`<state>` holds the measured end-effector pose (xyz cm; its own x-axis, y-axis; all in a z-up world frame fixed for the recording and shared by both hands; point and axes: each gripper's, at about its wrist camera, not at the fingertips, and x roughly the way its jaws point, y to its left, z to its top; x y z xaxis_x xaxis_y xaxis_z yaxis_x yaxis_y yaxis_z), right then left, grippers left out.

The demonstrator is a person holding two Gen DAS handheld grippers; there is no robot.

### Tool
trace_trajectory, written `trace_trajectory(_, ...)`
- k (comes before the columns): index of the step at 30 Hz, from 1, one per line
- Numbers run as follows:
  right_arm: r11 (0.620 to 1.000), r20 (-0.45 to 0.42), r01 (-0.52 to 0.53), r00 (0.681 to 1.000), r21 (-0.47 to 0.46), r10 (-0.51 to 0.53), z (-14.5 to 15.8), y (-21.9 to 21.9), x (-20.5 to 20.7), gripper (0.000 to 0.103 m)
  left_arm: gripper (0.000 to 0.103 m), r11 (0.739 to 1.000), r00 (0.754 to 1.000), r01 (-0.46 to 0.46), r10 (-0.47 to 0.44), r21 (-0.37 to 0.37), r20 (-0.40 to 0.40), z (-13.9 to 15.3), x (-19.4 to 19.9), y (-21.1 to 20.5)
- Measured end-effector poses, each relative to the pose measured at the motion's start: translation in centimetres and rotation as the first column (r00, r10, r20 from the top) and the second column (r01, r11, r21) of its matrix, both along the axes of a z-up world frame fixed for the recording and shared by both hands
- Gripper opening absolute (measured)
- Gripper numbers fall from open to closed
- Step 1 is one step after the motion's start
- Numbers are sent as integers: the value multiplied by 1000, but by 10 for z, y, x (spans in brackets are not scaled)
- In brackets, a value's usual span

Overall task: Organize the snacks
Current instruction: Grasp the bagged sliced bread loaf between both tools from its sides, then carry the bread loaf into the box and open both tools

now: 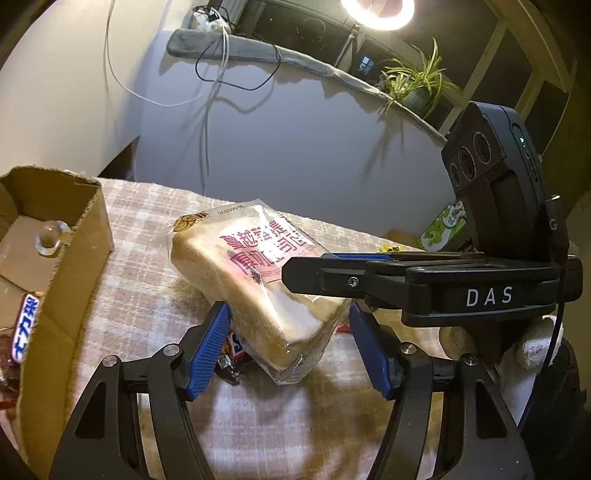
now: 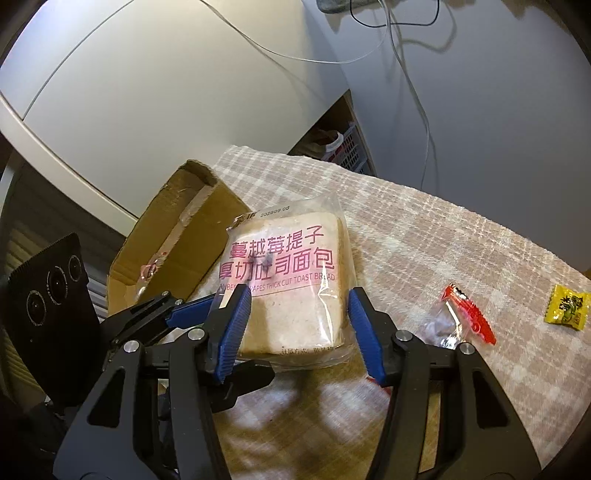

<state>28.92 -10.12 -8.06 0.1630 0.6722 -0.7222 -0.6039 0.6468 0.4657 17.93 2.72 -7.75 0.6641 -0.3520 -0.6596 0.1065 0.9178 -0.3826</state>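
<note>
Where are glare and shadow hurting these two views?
Left wrist view: the ring light blows out the top edge, and a dark shadow covers the tablecloth under the bread pack. Right wrist view: glare streaks the pack's wrapper, but its print is readable; fisheye bends straight edges.

Both wrist cameras look steeply down along their own blue-padded fingers, close over the checked cloth [image 1: 147, 288], sharing the bread packet [image 1: 255, 280] and cardboard box [image 2: 184, 236] from opposite sides.

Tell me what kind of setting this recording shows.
Probably a room in a home: a checked cloth covers the table, a potted plant sits on a ledge by a dark window, and loose cables hang down the wall above a cardboard box of snacks.
</note>
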Motion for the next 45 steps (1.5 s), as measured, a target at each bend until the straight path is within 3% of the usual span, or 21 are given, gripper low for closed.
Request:
trace_trajectory(11, 1000, 80, -14, 997, -1, 14, 38, 16, -38, 57, 66, 1000, 997, -12, 12, -1, 71, 28, -37, 14)
trace_trajectory(23, 996, 157, -93, 983, 0, 92, 70, 78, -76, 57, 66, 995, 985, -101, 102, -11, 140, 51, -83, 66)
trace_trajectory(45, 978, 130, -210, 969, -14, 210, 56, 194, -92, 57, 66, 963, 955, -267, 267, -18, 128, 44, -116, 153)
